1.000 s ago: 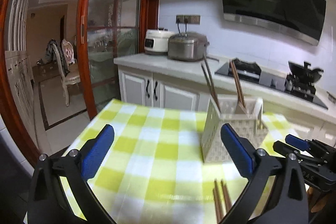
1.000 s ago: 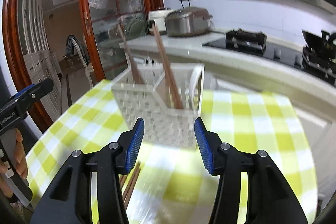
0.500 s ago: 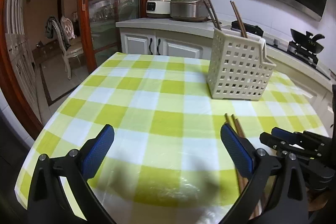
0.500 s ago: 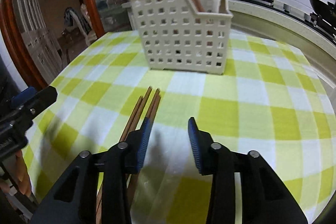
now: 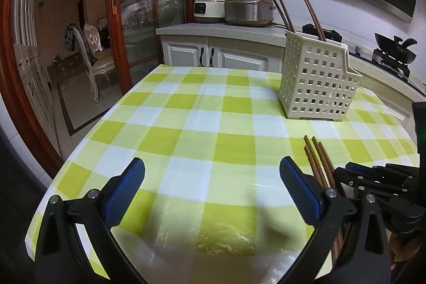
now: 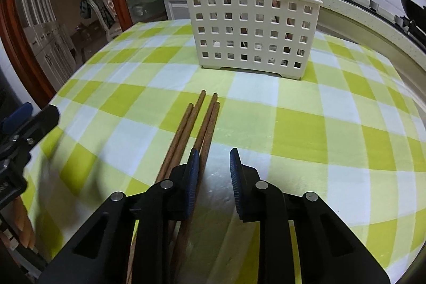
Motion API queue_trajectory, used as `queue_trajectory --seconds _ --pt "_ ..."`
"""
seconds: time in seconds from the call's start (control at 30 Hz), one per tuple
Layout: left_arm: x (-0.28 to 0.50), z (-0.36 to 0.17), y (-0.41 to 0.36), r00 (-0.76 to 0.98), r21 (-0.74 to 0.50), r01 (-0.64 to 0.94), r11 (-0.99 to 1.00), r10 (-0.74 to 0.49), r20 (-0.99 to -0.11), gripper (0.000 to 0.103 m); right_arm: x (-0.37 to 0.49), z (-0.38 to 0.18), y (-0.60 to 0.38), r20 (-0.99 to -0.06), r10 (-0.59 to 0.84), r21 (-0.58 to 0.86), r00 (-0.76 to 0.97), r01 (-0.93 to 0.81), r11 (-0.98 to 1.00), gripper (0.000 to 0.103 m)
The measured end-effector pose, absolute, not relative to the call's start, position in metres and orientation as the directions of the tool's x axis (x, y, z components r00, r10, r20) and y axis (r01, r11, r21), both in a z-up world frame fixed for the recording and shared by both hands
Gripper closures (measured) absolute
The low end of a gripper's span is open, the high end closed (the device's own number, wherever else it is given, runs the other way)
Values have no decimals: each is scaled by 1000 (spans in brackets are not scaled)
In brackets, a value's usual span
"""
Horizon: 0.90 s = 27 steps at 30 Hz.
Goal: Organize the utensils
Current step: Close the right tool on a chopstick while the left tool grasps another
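1. Kitchen cabinets and a stove sit behind your checked-cloth counter (image 6: 306, 129); four loose chopsticks (image 6: 202, 124) lie on it, near the white basket (image 6: 250, 17) — which already holds others upright.
2. Shift your right gripper (image 6: 214, 164) leftward so one pair sits squarely between the fingers before squeezing.
3. Its fingers are narrowing with nothing between them yet — the left one overlaps the sticks.
4. Your left gripper (image 5: 211, 188) gapes wide, empty.

Left tongs (image 5: 211, 189): black angular frame, two fingers faced with blue textured pads (image 5: 299, 192), silver round-head screws at the pivots. Right tongs (image 6: 213, 169): identical black frame, blue ribbed pads (image 6: 237, 172), silver screws along each finger arm.
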State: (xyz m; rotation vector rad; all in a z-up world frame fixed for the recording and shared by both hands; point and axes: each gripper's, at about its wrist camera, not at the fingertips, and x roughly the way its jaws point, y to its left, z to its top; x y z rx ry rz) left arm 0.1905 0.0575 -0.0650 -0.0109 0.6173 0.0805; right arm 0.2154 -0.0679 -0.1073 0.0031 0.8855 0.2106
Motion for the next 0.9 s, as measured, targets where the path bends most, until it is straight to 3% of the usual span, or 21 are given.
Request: queue_trajectory --seconds 0.23,0.33,0.5,0.67,0.73,0.9 --pt "189 -67 64 808 1 -77 997 63 -586 5 222 -109 -58 -782 134 37 609 -170 985 80" --pt "190 -68 65 804 -3 -71 997 56 -592 5 223 -109 -53 -784 102 -5 612 -170 985 93" --pt "194 -70 64 786 -32 -49 998 19 -619 5 221 -110 -66 -782 122 27 611 -164 986 96" --pt "206 -79 44 747 -43 12 999 -38 -664 18 213 -109 -97 -775 126 68 619 -118 991 97" --pt "212 -86 29 722 -42 45 998 -62 -689 28 209 -108 -108 -771 124 75 625 -104 992 97" --pt "222 -98 -9 685 -32 110 993 -100 -722 31 201 -108 -130 -763 132 93 633 -94 991 97"
